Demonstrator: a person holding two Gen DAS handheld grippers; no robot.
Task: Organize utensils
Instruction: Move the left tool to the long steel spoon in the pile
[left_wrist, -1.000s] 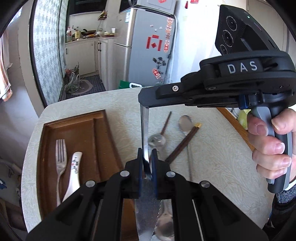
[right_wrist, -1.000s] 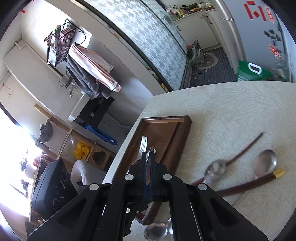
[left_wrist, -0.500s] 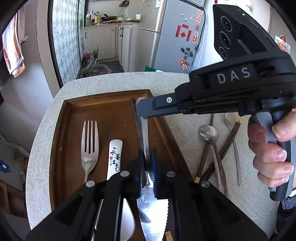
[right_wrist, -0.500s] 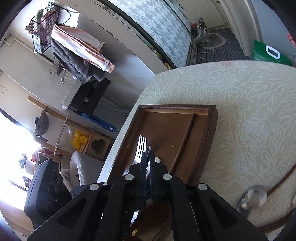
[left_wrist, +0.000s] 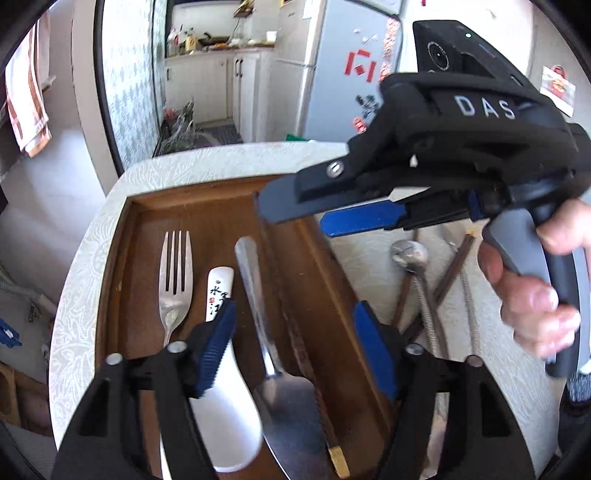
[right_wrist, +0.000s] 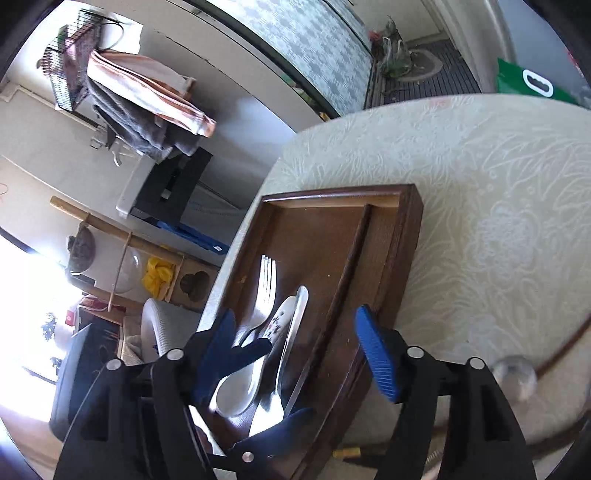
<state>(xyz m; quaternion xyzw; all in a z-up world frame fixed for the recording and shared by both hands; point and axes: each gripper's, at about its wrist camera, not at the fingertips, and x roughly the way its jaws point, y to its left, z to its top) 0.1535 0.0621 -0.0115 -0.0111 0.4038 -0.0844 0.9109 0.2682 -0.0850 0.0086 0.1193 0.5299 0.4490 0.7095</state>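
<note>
A metal serrated server lies flat in the wide left compartment of the wooden tray, beside a white ceramic spoon and a fork. My left gripper hovers over the server's neck, its jaws opening, the pads clear of it. My right gripper hangs over the server's handle end by the divider, its jaws opening too, with nothing pressed between them. From the right wrist, the right gripper straddles the server, and the left gripper stands near its blade.
A dark chopstick with a gold end runs along the tray's divider. Metal spoons and more chopsticks lie loose on the patterned table to the right of the tray. A hand holds the right gripper's handle.
Both grippers were shut on the server's two ends and carried it left and down over the tray. Both now stand apart and the server rests in the tray.
</note>
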